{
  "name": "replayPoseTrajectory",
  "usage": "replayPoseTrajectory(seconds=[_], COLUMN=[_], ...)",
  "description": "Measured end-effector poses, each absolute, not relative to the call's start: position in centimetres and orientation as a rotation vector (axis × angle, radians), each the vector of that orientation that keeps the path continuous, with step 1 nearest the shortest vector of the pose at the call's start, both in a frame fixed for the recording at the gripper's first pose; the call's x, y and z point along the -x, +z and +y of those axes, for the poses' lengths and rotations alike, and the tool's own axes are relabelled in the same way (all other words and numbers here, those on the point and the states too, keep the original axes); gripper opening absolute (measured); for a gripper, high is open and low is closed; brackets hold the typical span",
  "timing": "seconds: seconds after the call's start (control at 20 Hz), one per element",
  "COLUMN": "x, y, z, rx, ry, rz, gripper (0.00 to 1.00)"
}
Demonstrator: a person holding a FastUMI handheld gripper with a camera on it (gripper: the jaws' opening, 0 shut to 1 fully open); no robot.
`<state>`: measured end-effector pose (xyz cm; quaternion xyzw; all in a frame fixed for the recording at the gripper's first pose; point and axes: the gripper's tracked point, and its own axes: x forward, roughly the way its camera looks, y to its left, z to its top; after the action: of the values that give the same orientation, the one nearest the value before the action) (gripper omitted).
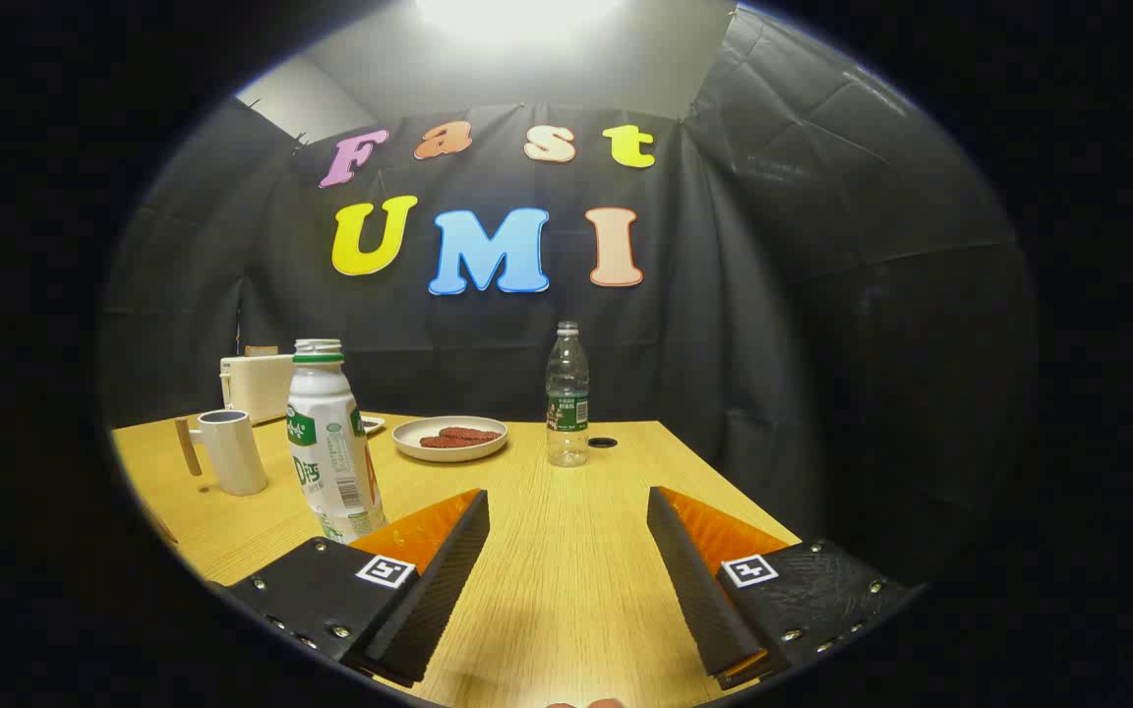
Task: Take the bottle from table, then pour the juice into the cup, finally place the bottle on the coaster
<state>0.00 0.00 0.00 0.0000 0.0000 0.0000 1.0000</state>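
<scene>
First step, reaching: the gripper (566, 511) has its jaws wide and empty over the wooden worktop (566, 590). The white, green-labelled plastic juice bottle (328, 442) stands upright just outside the left jaw, so the jaws must swing left to straddle it.

The gripper (567, 506) is held level above the table (566, 590), pointing forward. Its jaws are spread wide apart with nothing between them. Neither jaw contacts any object. Both jaws angle slightly inward toward their tips.

Matt wood-grain table (566, 590), clear plastic bottle (566, 393)
</scene>
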Motion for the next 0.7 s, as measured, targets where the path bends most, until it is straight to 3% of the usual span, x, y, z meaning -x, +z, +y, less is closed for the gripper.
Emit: replayPoseTrajectory(seconds=[0.15, 0.7], x=[-1.9, -3.9], y=[-0.8, 7.2], z=[0.0, -1.2], rx=[0.005, 0.004], ry=[-0.010, -0.087], rz=[0.041, -0.208], gripper=[0.98, 0.98])
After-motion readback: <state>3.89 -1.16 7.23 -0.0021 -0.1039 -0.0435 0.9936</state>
